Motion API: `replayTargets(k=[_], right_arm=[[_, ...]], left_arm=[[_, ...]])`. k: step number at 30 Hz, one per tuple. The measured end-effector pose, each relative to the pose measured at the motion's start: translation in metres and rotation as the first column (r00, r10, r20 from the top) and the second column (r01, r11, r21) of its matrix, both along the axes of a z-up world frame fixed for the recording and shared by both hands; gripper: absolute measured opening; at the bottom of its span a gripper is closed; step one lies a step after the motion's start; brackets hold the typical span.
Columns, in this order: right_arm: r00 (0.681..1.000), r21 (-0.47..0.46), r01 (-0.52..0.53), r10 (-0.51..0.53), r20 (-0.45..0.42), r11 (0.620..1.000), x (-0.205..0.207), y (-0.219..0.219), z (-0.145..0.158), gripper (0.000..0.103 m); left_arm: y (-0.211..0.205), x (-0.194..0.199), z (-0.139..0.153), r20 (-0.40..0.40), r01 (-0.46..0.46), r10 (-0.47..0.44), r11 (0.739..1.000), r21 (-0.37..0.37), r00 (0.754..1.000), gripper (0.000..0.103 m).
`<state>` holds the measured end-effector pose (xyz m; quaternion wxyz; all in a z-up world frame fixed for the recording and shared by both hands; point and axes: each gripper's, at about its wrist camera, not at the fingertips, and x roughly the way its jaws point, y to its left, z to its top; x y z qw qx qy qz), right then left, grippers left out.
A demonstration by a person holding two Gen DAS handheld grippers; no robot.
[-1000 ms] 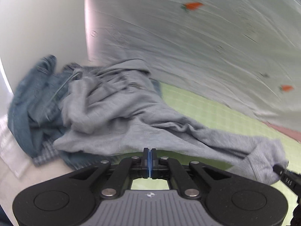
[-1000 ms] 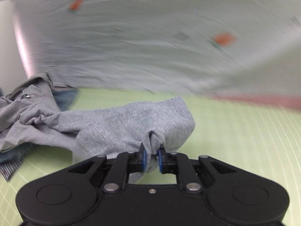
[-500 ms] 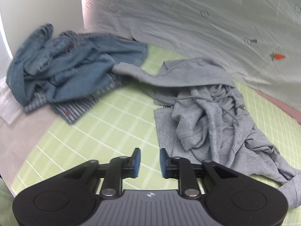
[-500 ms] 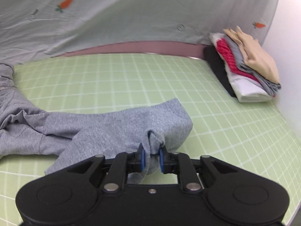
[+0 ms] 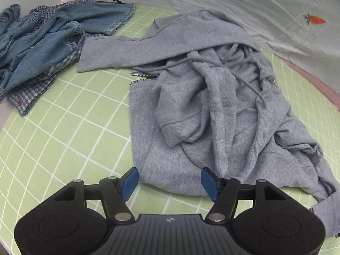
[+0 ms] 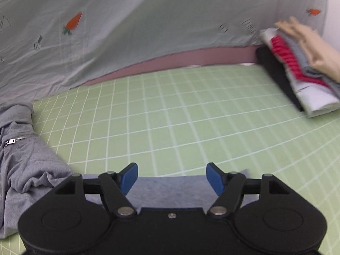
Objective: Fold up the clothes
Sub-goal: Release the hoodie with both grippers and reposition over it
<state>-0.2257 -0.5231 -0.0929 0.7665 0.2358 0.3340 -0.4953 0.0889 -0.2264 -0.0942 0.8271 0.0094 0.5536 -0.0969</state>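
Grey hoodie (image 5: 212, 110) lies crumpled, sleeve stretching leftward; both grippers' fingers (image 5: 130, 180) are spreading, pinching nothing.

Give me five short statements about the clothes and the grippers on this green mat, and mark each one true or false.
1. The grey hoodie lies crumpled on the green grid mat. True.
2. The right gripper clamps the hoodie's sleeve. False: its jaws are opening, and the sleeve lies free below them.
3. A folded stack of clothes sits at the mat's far right. True.
4. The left gripper is shut. False: its jaws are opening, gripping nothing.
5. The denim pile is neatly folded. False: it is rumpled.
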Motion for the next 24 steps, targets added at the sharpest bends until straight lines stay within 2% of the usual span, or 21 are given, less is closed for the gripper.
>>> replayTargets(k=[3, 8, 12, 18, 20, 24], right_arm=[[0.999, 0.038, -0.013, 0.015, -0.043, 0.999, 0.019, -0.010, -0.015, 0.072], [0.995, 0.054, 0.006, -0.001, -0.096, 0.999, 0.030, -0.018, -0.030, 0.074], [0.993, 0.039, 0.063, -0.059, -0.098, 0.997, 0.018, -0.022, -0.032, 0.076], [0.986, 0.031, 0.116, -0.111, -0.122, 0.993, -0.003, -0.023, -0.031, 0.079], [0.984, 0.030, 0.120, -0.114, -0.134, 0.992, -0.005, -0.026, -0.030, 0.080], [0.980, 0.022, 0.122, -0.117, -0.162, 0.992, -0.003, -0.033, -0.029, 0.080]], left_arm=[[-0.006, 0.003, -0.006, -0.015, 0.023, -0.023, 1.000, 0.013, 1.000, 0.073], [-0.010, 0.009, -0.017, -0.025, 0.015, -0.014, 1.000, 0.013, 1.000, 0.073], [-0.016, 0.018, -0.020, 0.020, 0.022, -0.022, 0.999, 0.038, 1.000, 0.072], [-0.026, 0.055, -0.020, 0.055, 0.002, -0.005, 0.998, 0.057, 0.998, 0.072], [-0.028, 0.069, -0.019, 0.084, -0.008, 0.003, 0.998, 0.065, 0.996, 0.072], [-0.020, 0.104, -0.023, 0.087, -0.041, 0.036, 0.998, 0.056, 0.996, 0.072]])
